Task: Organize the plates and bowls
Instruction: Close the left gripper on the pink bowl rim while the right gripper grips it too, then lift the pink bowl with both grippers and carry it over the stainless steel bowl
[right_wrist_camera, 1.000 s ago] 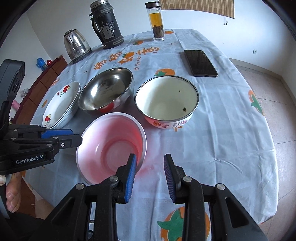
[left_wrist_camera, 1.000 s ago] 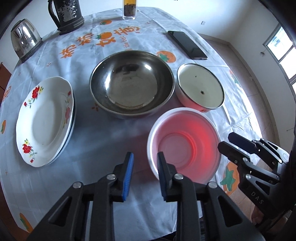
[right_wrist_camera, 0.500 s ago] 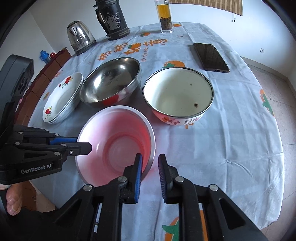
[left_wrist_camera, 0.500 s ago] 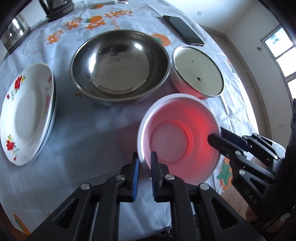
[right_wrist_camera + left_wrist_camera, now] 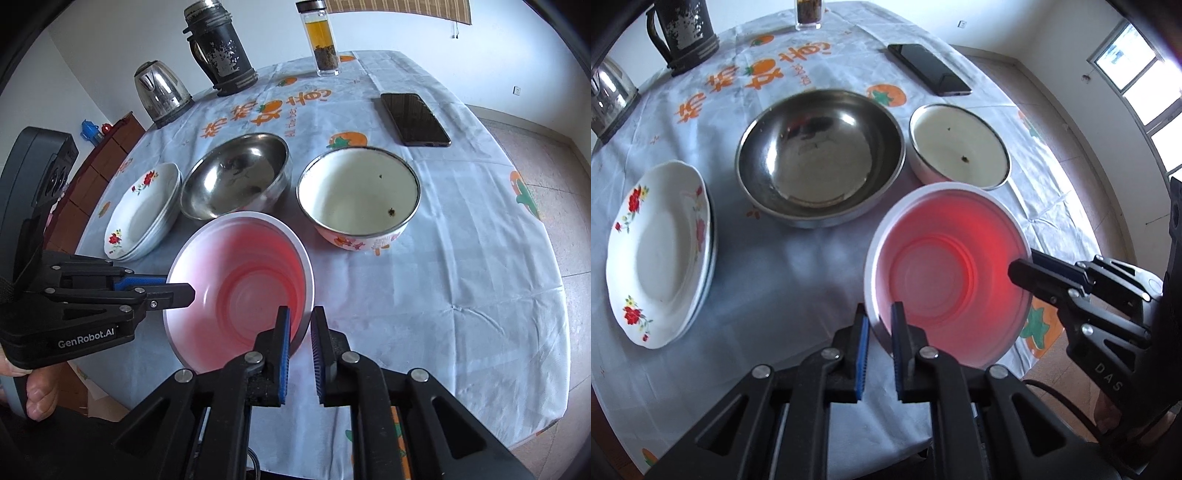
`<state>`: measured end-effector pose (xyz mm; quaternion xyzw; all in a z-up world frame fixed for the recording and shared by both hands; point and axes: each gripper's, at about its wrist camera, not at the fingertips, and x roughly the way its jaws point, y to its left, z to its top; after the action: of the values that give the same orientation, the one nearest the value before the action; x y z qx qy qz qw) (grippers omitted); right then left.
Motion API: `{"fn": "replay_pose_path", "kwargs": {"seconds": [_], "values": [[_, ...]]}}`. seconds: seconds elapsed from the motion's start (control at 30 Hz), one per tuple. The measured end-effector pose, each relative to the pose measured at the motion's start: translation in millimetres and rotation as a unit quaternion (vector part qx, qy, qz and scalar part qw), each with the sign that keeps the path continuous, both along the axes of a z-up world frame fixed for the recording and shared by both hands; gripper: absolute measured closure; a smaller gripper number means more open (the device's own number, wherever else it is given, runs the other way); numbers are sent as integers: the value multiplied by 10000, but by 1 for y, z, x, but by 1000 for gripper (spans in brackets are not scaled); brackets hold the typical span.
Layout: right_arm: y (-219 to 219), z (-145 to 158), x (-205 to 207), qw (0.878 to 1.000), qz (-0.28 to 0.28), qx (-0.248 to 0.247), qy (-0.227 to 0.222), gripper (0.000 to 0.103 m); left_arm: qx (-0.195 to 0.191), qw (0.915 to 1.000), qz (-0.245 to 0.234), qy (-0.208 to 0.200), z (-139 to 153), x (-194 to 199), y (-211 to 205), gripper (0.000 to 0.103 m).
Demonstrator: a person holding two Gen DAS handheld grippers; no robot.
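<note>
1. cloth-covered bench (image 5: 820, 266), steel bowl (image 5: 820, 158) at centre frame.
2. pink bowl (image 5: 945, 284) lower right; left gripper (image 5: 879, 325) and right gripper (image 5: 300, 328) fingers pinch opposite rims.
3. uneven lifting could tip it or slip a rim.

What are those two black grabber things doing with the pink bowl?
A person holds a gripper in each hand, and both are pinching the rim of the pink bowl. The left gripper and the right gripper are shut on opposite sides of it, and it sits tilted. Behind it on the table wait a steel bowl, a white bowl and stacked flowered plates, none nested yet.
</note>
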<state>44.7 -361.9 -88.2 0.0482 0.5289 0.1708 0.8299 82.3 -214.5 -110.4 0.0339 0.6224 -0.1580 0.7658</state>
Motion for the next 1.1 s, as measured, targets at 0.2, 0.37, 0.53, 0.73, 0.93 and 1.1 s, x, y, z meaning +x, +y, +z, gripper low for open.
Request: {"fn": "replay_pose_path", "kwargs": {"seconds": [0.2, 0.37, 0.53, 0.73, 0.93, 1.1], "values": [[7, 17, 3, 9996, 19, 55, -259, 92, 48, 9997, 56, -244, 14, 2, 9, 94], [14, 25, 8, 9992, 75, 120, -384, 92, 48, 9992, 143, -358, 21, 2, 19, 94], [21, 31, 15, 9986, 139, 194, -468, 92, 57, 9989, 240, -396, 26, 7, 28, 94], [28, 35, 23, 9981, 188, 268, -526, 92, 54, 9984, 326, -452, 34, 13, 36, 94], [33, 42, 36, 9974, 208, 313, -618, 92, 60, 9978, 393, -529, 39, 22, 43, 94], [38, 44, 48, 9970, 244, 324, -657, 92, 101, 9974, 440, -553, 40, 32, 48, 94]]}}
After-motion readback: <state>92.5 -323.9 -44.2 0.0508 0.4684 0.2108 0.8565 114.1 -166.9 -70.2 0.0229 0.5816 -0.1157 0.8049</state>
